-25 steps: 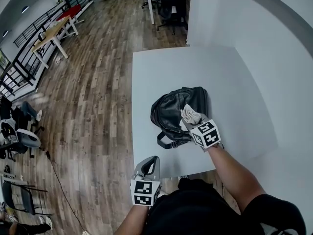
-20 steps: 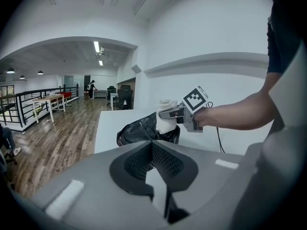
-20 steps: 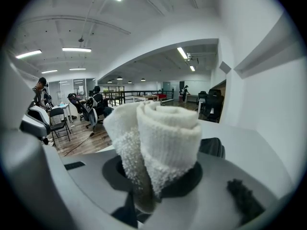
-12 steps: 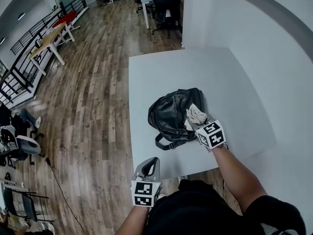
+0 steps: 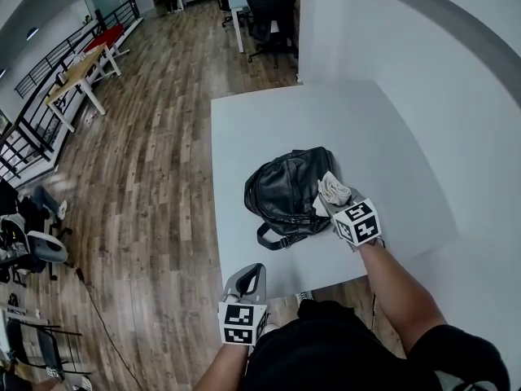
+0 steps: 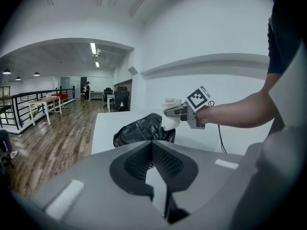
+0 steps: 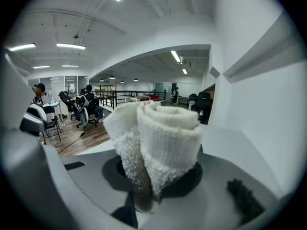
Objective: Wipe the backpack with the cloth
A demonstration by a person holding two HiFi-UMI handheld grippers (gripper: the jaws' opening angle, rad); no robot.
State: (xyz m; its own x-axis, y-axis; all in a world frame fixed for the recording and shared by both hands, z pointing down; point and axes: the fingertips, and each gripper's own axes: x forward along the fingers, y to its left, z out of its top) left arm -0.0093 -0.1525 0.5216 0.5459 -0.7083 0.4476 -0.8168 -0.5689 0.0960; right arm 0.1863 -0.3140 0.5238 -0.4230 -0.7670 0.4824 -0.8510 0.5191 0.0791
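Note:
A black leather backpack point(image 5: 285, 192) lies on the white table point(image 5: 269, 120), a strap trailing toward the near edge. My right gripper point(image 5: 336, 199) is shut on a rolled white cloth point(image 5: 331, 188), which rests against the backpack's right side. In the right gripper view the cloth point(image 7: 160, 140) fills the space between the jaws and hides the backpack. My left gripper point(image 5: 253, 270) hangs off the table's near edge, shut and holding nothing. From the left gripper view, past the left gripper point(image 6: 152, 150), I see the backpack point(image 6: 141, 131), the cloth point(image 6: 170, 119) and the right gripper point(image 6: 178, 112).
A white wall point(image 5: 456, 96) runs along the table's right side. Wooden floor point(image 5: 155, 177) lies to the left. Office chairs point(image 5: 273, 10) and desks stand at the far end, and a wooden table point(image 5: 77, 68) stands far left.
The right gripper has slid the cloth rightward across the backpack, from its top to its right edge. The left gripper has stayed where it was.

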